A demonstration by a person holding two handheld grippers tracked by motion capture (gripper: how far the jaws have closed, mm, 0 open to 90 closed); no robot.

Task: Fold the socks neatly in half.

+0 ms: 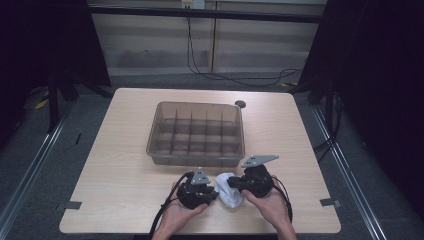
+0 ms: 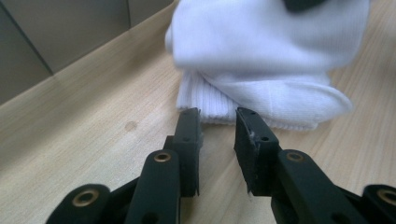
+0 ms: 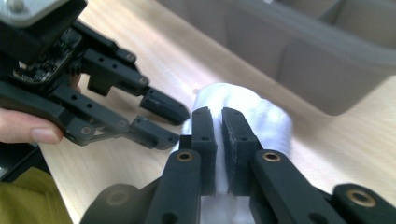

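A white sock lies bunched on the wooden table near its front edge, between the two grippers. My right gripper comes in from the right and is shut on a fold of the sock, with white fabric pinched between its jaws. My left gripper is at the sock's left side. Its jaws stand a little apart, with the tips just short of the sock's ribbed cuff and nothing between them. In the right gripper view the left gripper is open next to the sock.
A grey translucent bin with several divided compartments stands in the middle of the table, just beyond the grippers; its wall is close behind the sock. A small dark disc lies by the bin's far right corner. Bare tabletop lies left and right.
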